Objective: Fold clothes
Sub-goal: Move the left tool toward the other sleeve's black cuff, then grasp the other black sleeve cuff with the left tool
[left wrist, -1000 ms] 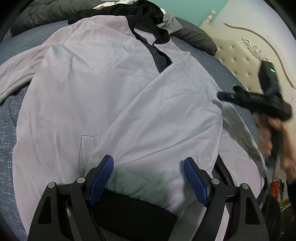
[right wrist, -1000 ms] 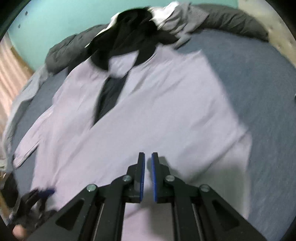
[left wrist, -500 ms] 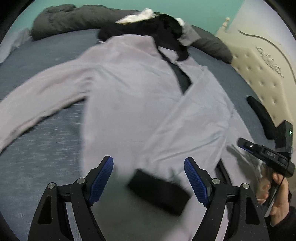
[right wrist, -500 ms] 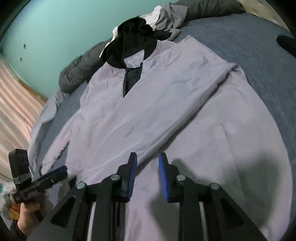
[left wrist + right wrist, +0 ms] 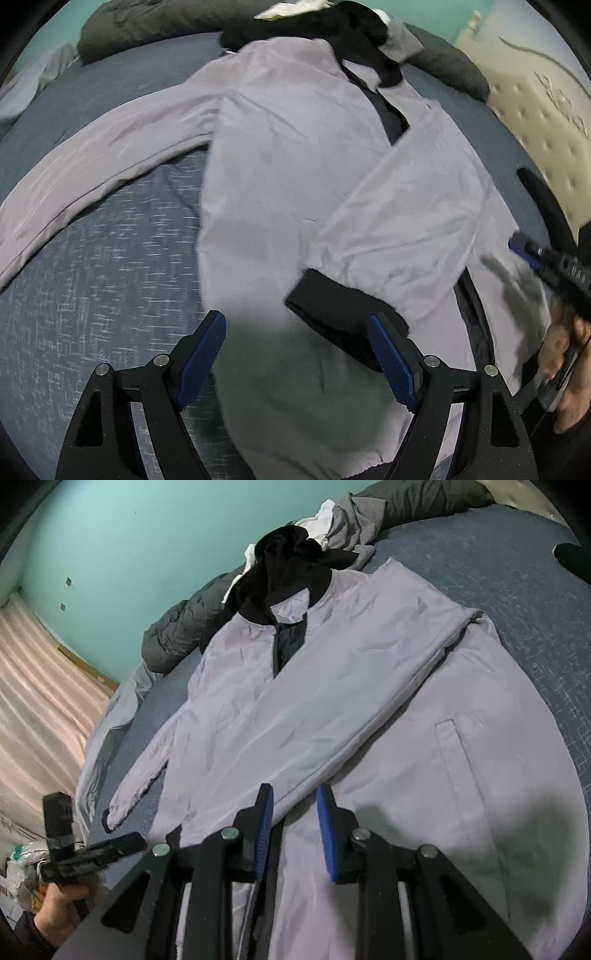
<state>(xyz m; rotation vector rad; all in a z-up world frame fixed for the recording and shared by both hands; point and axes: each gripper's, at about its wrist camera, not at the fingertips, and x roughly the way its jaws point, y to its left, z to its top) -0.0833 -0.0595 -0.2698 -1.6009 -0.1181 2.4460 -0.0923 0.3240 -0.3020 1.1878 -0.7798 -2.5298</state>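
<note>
A pale lilac jacket [image 5: 280,173] with a black collar lies face up on the blue bedspread [image 5: 92,295]. Its one sleeve [image 5: 399,221] is folded slantwise across the body, and the black cuff [image 5: 343,325] rests on the front. The other sleeve [image 5: 92,158] stretches out flat to the side. My left gripper [image 5: 295,354] hovers above the cuff, open wide with nothing between its pads. My right gripper [image 5: 295,830] stands narrowly open over the lower end of the folded sleeve [image 5: 332,723], holding nothing. Each gripper shows at the edge of the other's view, held by a hand [image 5: 55,901].
A heap of black, white and grey clothes [image 5: 295,557] lies beyond the collar, with a dark grey quilt [image 5: 177,635] behind it. A cream tufted headboard [image 5: 546,122] and a teal wall [image 5: 140,546] bound the bed. A pink striped surface [image 5: 40,709] lies beyond the bed's far edge.
My left gripper has drawn back and risen from the cuff, which now lies on the jacket front. My right gripper has gone from shut to narrowly open and pulled back over the hem.
</note>
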